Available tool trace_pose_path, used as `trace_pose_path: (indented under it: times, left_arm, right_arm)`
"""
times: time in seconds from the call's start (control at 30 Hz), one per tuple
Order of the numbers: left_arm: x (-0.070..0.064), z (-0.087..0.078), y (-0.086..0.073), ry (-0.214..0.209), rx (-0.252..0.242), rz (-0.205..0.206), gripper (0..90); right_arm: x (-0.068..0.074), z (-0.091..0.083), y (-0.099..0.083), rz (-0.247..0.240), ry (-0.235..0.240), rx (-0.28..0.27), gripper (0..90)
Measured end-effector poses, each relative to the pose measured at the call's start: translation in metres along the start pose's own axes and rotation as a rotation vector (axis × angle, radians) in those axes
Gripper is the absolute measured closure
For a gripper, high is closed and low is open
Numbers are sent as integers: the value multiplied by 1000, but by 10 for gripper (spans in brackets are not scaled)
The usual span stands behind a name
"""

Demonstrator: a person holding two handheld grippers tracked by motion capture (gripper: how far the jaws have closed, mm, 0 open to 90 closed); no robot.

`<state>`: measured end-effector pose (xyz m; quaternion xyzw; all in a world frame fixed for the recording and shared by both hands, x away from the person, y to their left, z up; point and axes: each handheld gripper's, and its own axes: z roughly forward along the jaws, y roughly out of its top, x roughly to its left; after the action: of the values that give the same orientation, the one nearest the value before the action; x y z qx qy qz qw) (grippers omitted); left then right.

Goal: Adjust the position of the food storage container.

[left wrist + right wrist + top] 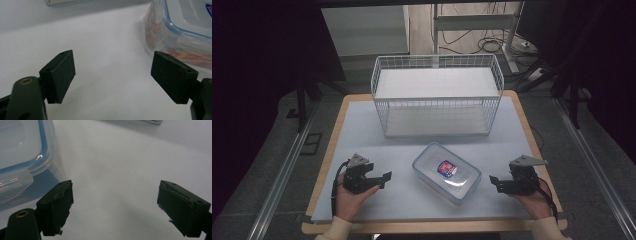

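A clear plastic food box (446, 171) with a blue-sealed lid and a red and blue label lies on the white mat between my hands. It fills the upper right of the left gripper view (185, 30) and the upper left of the right gripper view (22, 162). My left gripper (385, 178) rests on the mat to the box's left, open, with nothing between its jaws (112, 75). My right gripper (494, 182) sits to the box's right, also open and holding nothing (115, 206). Both point inward at the box without touching it.
A white wire basket (437, 92) stands at the back of the table, open at the top. The white mat (362, 135) covers a wooden tabletop with rounded edges. Cables and table legs lie on the floor beyond.
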<state>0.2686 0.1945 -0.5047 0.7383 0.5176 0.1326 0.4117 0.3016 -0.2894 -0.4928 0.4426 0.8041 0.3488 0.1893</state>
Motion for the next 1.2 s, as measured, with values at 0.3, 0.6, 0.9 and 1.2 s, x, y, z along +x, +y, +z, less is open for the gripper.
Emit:
trace_pose_path:
  times: [0.3,0.6,0.9,1.2]
  left_arm:
    - [2,-1,2,-12,-4,-4,192]
    - [-4,-8,0,-12,-2,12,192]
    - [-7,-3,-1,-21,20,6,191]
    - [-8,-7,1,-29,7,9,192]
  right_arm:
    - [-3,-6,2,35,14,5,148]
    - [3,-9,10,43,38,19,172]
    - [3,-15,17,44,61,14,195]
    - [16,-22,24,30,91,7,242]
